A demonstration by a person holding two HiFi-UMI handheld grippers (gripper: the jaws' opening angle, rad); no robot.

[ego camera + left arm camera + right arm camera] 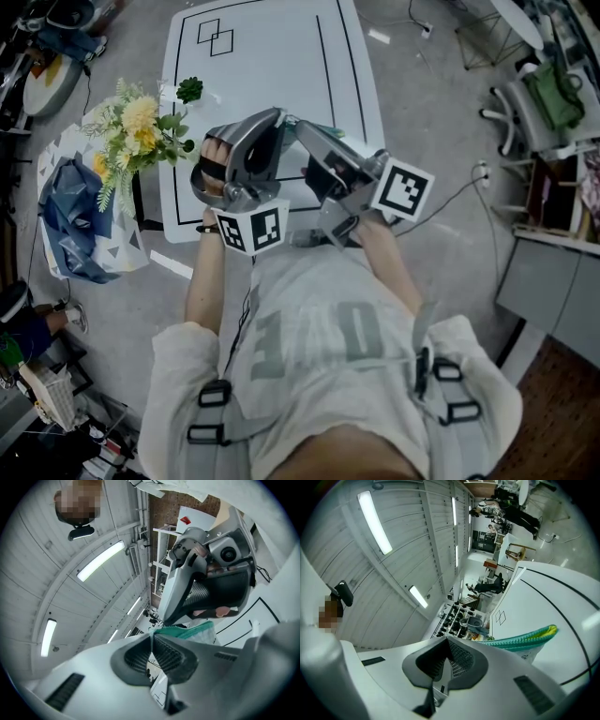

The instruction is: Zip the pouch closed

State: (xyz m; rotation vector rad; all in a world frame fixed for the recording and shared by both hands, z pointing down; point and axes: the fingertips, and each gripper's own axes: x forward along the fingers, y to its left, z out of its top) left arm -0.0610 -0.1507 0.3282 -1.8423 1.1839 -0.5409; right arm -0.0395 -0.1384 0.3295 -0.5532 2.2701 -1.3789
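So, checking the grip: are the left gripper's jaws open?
No, the left gripper has its jaws shut on the pouch's teal edge.

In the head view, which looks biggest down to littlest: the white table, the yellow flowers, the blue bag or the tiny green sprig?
1. White table with black lines
2-3. Yellow flower bouquet and crumpled blue plastic bag: about alike, too close to rank
4. Small dark green sprig
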